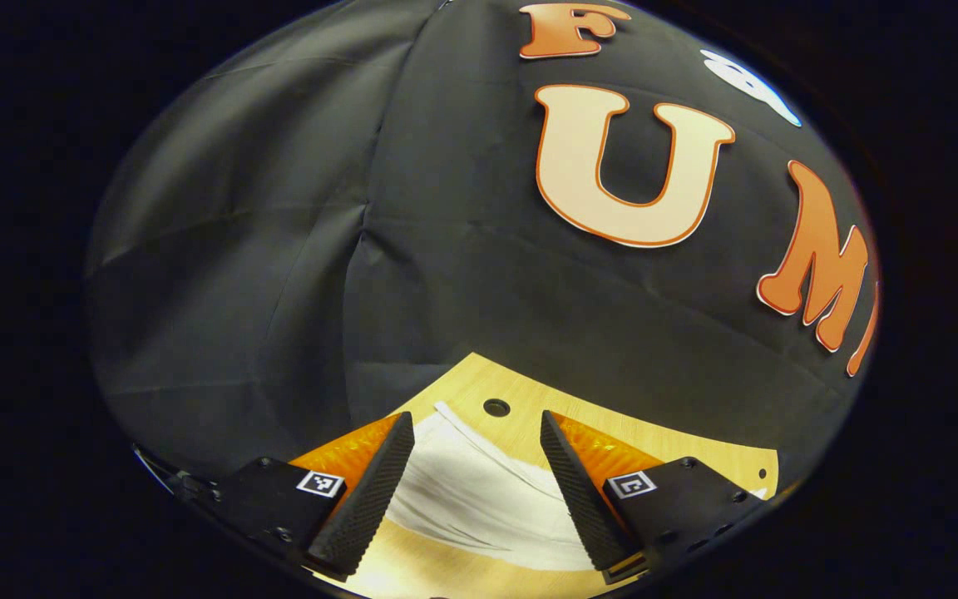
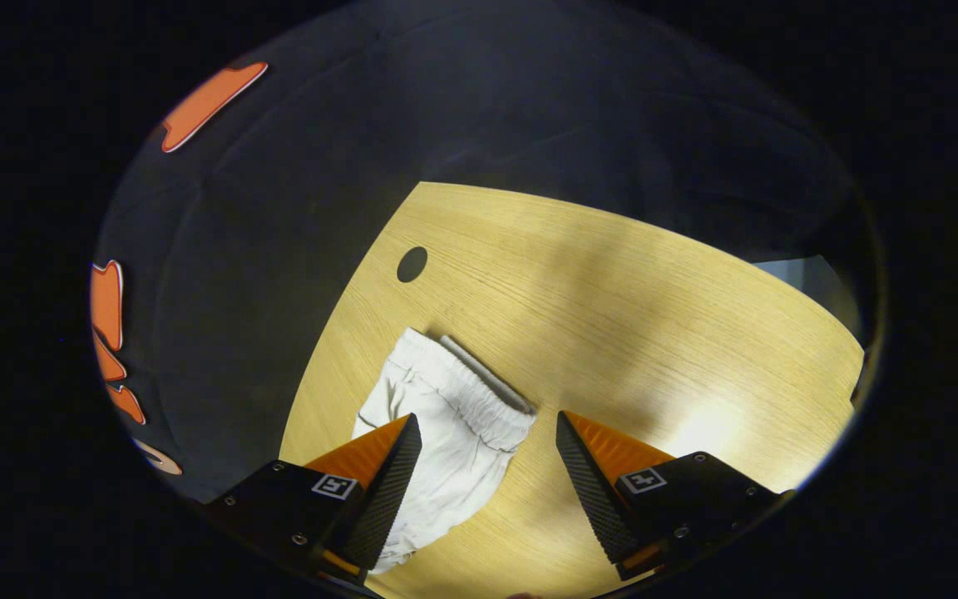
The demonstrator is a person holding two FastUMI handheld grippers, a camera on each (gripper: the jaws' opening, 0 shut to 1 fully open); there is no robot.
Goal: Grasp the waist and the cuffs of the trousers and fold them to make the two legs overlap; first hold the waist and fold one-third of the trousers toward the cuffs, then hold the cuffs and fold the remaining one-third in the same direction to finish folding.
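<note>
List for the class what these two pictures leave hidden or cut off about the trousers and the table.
- Trousers, right gripper view: the legs and cuffs run off the bottom edge, partly behind that claw's finger.
- Trousers, left gripper view: cut off below, so which end this is stays unclear.
- Table: its far right corner is lost in shadow.

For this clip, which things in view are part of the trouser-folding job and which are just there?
Part of the job:
- white trousers, lying on the table, elastic waist visible in the right gripper view
- left gripper, open above the cloth
- right gripper, open above the waist end

Just there:
- wooden table
- round hole in the tabletop
- black booth wall
</note>
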